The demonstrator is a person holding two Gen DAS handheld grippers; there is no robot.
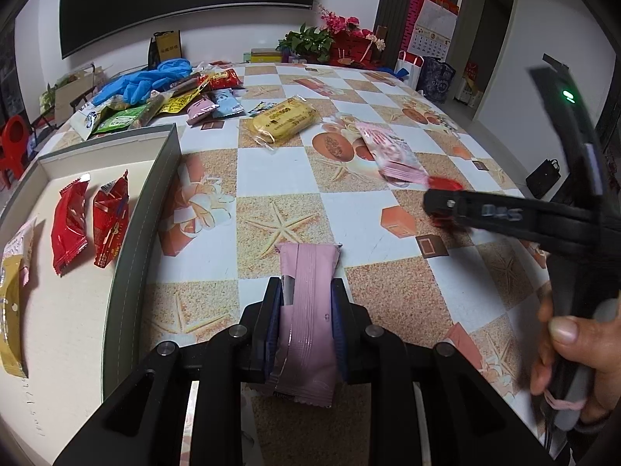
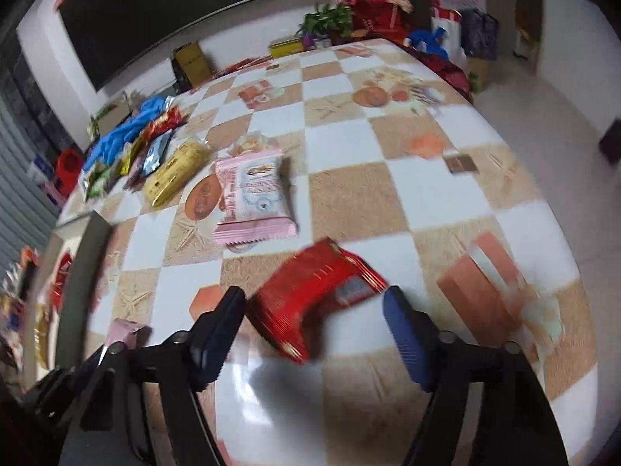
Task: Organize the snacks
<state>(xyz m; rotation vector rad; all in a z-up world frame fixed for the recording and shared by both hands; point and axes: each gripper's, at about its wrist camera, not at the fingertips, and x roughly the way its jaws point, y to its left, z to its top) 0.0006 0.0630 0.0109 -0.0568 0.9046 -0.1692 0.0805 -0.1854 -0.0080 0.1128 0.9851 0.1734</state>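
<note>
Checkered surface (image 1: 271, 171): box (image 1: 163, 178) at left part-filled; left tongs (image 1: 306, 303) clamp pink packet (image 1: 310, 334); right tongs (image 2: 314, 310) gape around red packet (image 2: 310, 295), seemingly loose; heap (image 1: 155, 105) upper left remains.

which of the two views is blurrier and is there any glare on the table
Right wrist view is blurrier: the red foil snack packet between the open right tool is smeared. There is white glare on the glossy checkered tablecloth just below it. Left wrist view is sharp on the pink wrapper in the left tool.
</note>
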